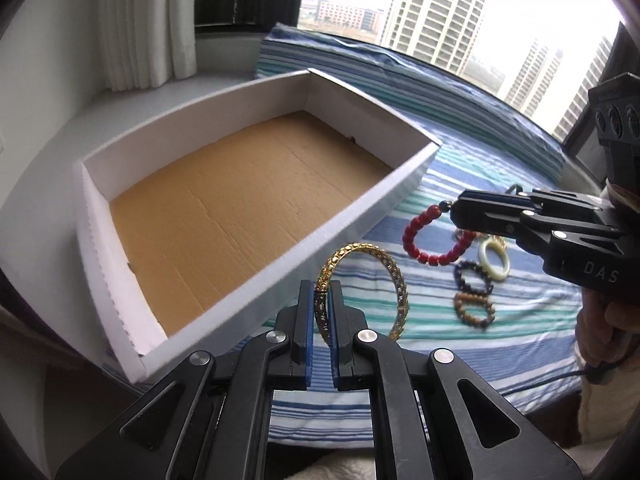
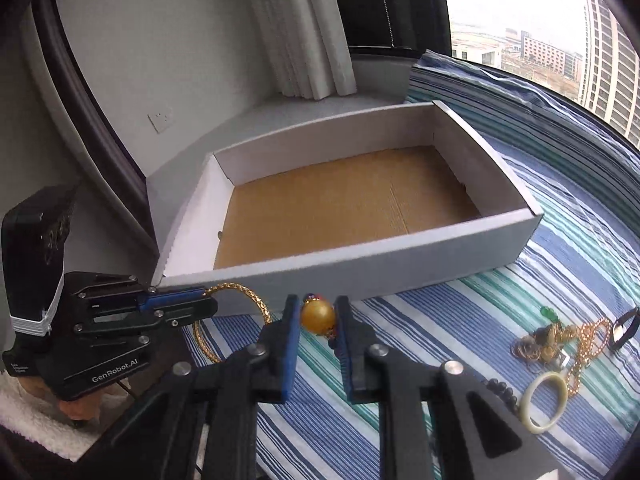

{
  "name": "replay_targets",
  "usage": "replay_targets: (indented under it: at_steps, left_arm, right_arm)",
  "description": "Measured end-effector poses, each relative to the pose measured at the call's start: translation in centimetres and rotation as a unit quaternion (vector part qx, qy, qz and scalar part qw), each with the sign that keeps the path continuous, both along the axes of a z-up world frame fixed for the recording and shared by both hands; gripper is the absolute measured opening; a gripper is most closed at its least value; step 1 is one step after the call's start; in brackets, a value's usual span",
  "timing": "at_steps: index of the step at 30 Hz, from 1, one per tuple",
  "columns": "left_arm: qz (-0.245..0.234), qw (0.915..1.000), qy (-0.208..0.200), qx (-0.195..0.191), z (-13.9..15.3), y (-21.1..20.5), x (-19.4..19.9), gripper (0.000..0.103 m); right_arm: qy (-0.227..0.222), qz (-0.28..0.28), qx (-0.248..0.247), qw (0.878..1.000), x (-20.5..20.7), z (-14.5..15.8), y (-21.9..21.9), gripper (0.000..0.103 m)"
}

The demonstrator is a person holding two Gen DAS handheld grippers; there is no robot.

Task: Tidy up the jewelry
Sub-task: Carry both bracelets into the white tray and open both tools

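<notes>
My left gripper (image 1: 322, 300) is shut on a gold bangle (image 1: 394, 280) and holds it above the striped cloth, just in front of the near wall of the white box (image 1: 352, 216). The box has a bare brown cardboard floor (image 1: 240, 204). My right gripper (image 2: 318, 316) is shut on a red bead bracelet (image 1: 416, 240), gripping its large yellow bead (image 2: 318, 317); the bracelet hangs in the air right of the box. In the right wrist view the left gripper (image 2: 208, 300) holds the bangle (image 2: 256, 304) by the box's near left corner (image 2: 168, 276).
On the striped cloth (image 1: 460, 340) lie a pale jade bangle (image 2: 545, 402), a dark bead bracelet (image 1: 474, 278), a brown bead bracelet (image 1: 474, 310) and a tangle of gold chains (image 2: 560, 344). A white curtain (image 2: 304, 40) and window stand behind the box.
</notes>
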State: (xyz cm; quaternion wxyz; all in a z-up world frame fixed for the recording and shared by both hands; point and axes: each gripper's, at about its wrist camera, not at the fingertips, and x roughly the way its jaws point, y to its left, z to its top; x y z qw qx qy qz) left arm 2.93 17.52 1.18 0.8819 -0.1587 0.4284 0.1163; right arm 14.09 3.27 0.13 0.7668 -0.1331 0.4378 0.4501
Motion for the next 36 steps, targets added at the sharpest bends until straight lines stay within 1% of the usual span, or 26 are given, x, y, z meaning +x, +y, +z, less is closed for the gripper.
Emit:
replay_targets:
  at_steps: [2, 3, 5, 7, 10, 13, 15, 17, 20, 21, 22, 23, 24, 25, 28, 29, 31, 33, 36]
  left_arm:
    - [0.034, 0.9991, -0.011, 0.021, 1.1, 2.6, 0.2, 0.005]
    - [0.053, 0.9982, -0.012, 0.027, 1.2, 3.9, 0.4, 0.005]
    - [0.085, 0.9960, -0.006, 0.026, 0.5, 6.6, 1.1, 0.005]
    - [0.111, 0.9937, 0.007, 0.017, -0.9, 8.8, 1.7, 0.005]
    - [0.132, 0.9907, 0.032, 0.003, -3.5, 10.6, 2.3, 0.005]
    - [0.139, 0.9886, 0.056, -0.010, -6.0, 11.5, 2.9, 0.005]
    - [0.140, 0.9876, 0.068, -0.018, -7.1, 11.8, 3.0, 0.005]
    - [0.140, 0.9873, 0.073, -0.020, -7.6, 12.0, 3.0, 0.006]
    - [0.139, 0.9875, 0.072, -0.013, -7.6, 11.9, 3.3, 0.008]
    - [0.139, 0.9877, 0.069, -0.011, -7.3, 12.0, 3.3, 0.016]
    - [0.140, 0.9878, 0.067, -0.010, -6.9, 12.1, 3.4, 0.032]
    - [0.145, 0.9876, 0.060, -0.009, -6.3, 12.2, 3.3, 0.041]
    - [0.152, 0.9872, 0.050, -0.003, -5.5, 12.3, 3.1, 0.057]
    - [0.157, 0.9869, 0.037, 0.007, -4.5, 12.2, 2.9, 0.065]
    - [0.158, 0.9869, 0.003, 0.034, -1.6, 11.5, 2.1, 0.075]
    - [0.154, 0.9872, -0.009, 0.041, -0.8, 10.9, 1.8, 0.077]
    - [0.141, 0.9880, -0.031, 0.056, 0.8, 9.4, 1.4, 0.087]
    - [0.116, 0.9896, -0.049, 0.068, 1.8, 7.2, 1.3, 0.093]
    - [0.064, 0.9932, -0.069, 0.068, 2.1, 3.1, 1.8, 0.097]
  right_arm:
    - [-0.016, 0.014, 0.014, 1.000, 0.4, 1.7, 2.0, 0.017]
    - [-0.025, 0.020, 0.022, 0.999, 0.6, 2.4, 3.0, 0.017]
    - [-0.038, 0.029, 0.036, 0.998, 1.1, 3.3, 5.3, 0.017]
    - [-0.040, 0.035, 0.042, 0.998, 1.8, 3.2, 7.7, 0.017]
    - [-0.037, 0.046, 0.032, 0.998, 2.7, 1.4, 11.0, 0.017]
    - [-0.023, 0.054, 0.014, 0.998, 3.3, -1.6, 13.5, 0.017]
    - [-0.017, 0.056, -0.003, 0.998, 3.7, -3.4, 14.8, 0.017]
    - [-0.013, 0.054, -0.015, 0.998, 3.9, -4.8, 15.4, 0.017]
    - [-0.005, 0.050, -0.017, 0.999, 4.3, -5.9, 15.6, 0.018]
    - [-0.002, 0.046, -0.015, 0.999, 4.4, -5.8, 15.5, 0.019]
    - [-0.001, 0.040, -0.010, 0.999, 4.6, -5.6, 15.3, 0.021]
    - [-0.003, 0.034, -0.006, 0.999, 4.7, -5.2, 15.1, 0.031]
    - [-0.008, 0.026, -0.002, 1.000, 4.8, -4.5, 14.8, 0.036]
    - [-0.014, 0.020, 0.007, 1.000, 4.9, -3.6, 14.5, 0.036]
    - [-0.033, 0.011, 0.041, 0.999, 4.6, 0.0, 12.5, 0.036]
    - [-0.042, 0.007, 0.051, 0.998, 4.5, 1.4, 11.7, 0.036]
    - [-0.068, -0.002, 0.068, 0.995, 3.9, 4.1, 9.3, 0.037]
    - [-0.104, -0.015, 0.081, 0.991, 2.9, 6.5, 6.4, 0.046]
    - [-0.158, -0.047, 0.085, 0.983, 1.3, 8.9, 1.1, 0.050]
